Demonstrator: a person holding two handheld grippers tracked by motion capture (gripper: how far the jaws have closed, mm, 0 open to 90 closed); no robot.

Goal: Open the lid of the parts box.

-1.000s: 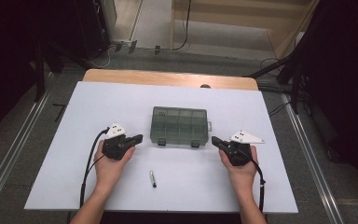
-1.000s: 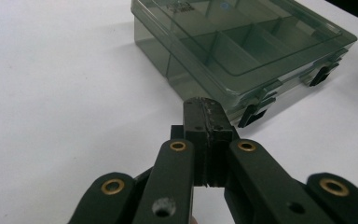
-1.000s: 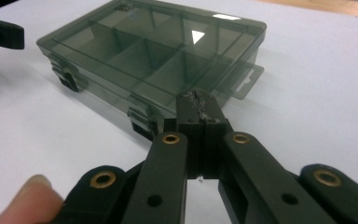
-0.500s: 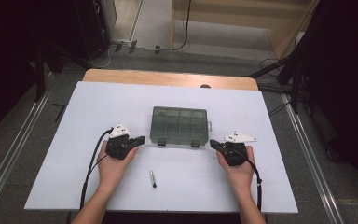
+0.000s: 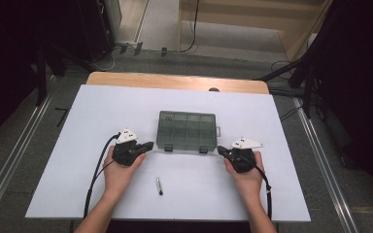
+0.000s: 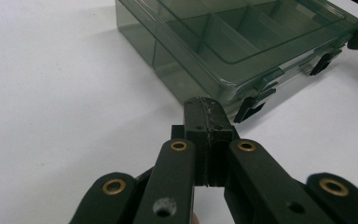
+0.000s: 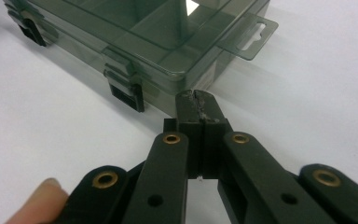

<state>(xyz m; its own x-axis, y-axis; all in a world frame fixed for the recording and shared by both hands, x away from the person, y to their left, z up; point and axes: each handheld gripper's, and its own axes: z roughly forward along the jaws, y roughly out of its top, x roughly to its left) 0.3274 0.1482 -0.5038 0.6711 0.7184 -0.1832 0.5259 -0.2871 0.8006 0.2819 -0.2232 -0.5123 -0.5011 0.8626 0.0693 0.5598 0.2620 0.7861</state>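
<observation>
Resting on a white table [image 5: 77, 121], both hands flank a smoky-green compartment box [image 5: 187, 130] at its centre, lid down, two black latches facing the person. Left gripper [image 5: 148, 145] aims at the box's near-left corner, jaws pressed together on nothing, tips just beside the left latch [image 6: 249, 106]. Right gripper [image 5: 219, 150] aims at the near-right corner, jaws likewise together, empty, near the right latch [image 7: 127, 95]. Small pen-like stick [image 5: 159, 186] lies between the forearms, apart from everything.

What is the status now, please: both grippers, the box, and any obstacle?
Left gripper shut, empty, beside box's near-left corner. Right gripper shut, empty, at near-right corner. Compartment box closed, both front latches down. Small pen-like item lies nearer the person, not blocking.
</observation>
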